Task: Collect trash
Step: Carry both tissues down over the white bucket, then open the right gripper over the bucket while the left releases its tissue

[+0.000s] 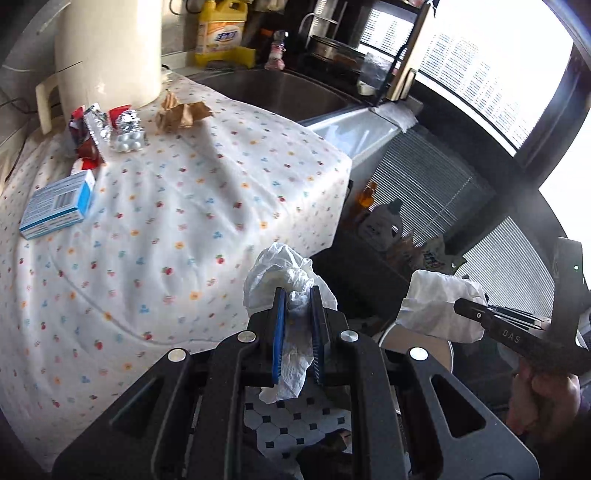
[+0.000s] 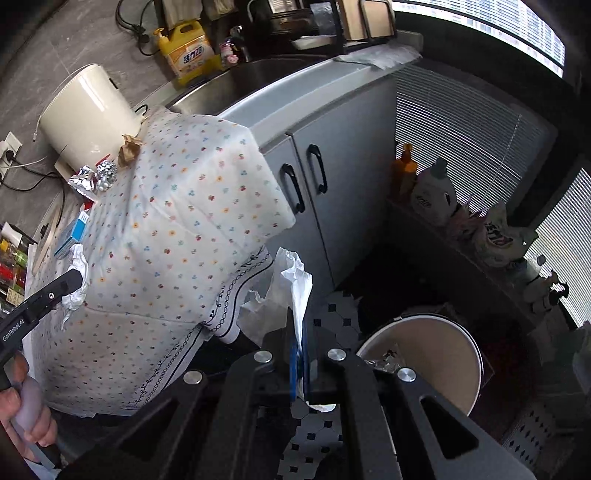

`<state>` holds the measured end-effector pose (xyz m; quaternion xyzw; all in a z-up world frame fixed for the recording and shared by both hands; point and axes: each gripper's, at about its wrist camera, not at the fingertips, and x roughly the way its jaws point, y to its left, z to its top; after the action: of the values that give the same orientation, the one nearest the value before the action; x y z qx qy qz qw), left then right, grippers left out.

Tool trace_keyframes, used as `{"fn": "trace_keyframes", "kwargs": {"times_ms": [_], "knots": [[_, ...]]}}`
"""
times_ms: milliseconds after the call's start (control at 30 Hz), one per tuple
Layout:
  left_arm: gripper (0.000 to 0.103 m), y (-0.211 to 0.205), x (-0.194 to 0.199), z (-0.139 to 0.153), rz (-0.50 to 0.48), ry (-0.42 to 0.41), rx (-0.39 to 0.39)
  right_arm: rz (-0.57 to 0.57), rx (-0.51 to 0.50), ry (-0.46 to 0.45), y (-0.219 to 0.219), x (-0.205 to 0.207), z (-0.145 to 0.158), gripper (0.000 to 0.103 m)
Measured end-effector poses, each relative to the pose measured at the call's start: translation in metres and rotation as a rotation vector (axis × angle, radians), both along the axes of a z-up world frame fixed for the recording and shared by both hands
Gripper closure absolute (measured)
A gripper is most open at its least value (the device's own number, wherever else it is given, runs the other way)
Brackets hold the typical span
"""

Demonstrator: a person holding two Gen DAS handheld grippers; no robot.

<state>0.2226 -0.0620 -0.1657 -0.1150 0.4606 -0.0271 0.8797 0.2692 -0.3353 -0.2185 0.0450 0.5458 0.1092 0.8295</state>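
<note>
My left gripper [image 1: 298,295] is shut on a crumpled white tissue [image 1: 280,269], held past the edge of the floral-cloth table [image 1: 184,221]. My right gripper [image 2: 300,325] is shut on another white tissue [image 2: 291,280], above the tiled floor and just left of a round bin [image 2: 436,347] with a tan inside that has foil scrap in it. In the left wrist view the right gripper [image 1: 465,306] and its tissue [image 1: 432,306] hang over the bin [image 1: 402,338]. On the table lie brown crumpled paper [image 1: 181,114], foil wrappers [image 1: 125,125], red wrappers [image 1: 85,136] and a blue box [image 1: 59,205].
A cream appliance [image 1: 107,51] stands at the table's far side. Behind are a sink [image 1: 280,92] and a yellow detergent bottle [image 1: 221,33]. Grey cabinet doors [image 2: 332,184] face the bin. Bottles [image 2: 432,192] line a low ledge by the blinds. A hand [image 2: 22,417] grips the left tool.
</note>
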Motion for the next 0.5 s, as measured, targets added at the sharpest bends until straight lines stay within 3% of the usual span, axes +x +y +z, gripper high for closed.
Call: {"fn": "trace_keyframes", "kwargs": {"times_ms": [367, 433, 500], "knots": [[0.09, -0.08, 0.022, -0.027, -0.179, 0.071, 0.005, -0.249, -0.03, 0.165, -0.101, -0.034, -0.054, 0.093], [0.089, -0.092, 0.023, -0.031, -0.208, 0.082, 0.005, -0.29, -0.038, 0.171, -0.115, -0.041, -0.057, 0.045], [0.089, -0.104, 0.024, -0.035, -0.236, 0.09, 0.005, -0.317, -0.049, 0.154, -0.125, -0.049, -0.055, 0.045]]}}
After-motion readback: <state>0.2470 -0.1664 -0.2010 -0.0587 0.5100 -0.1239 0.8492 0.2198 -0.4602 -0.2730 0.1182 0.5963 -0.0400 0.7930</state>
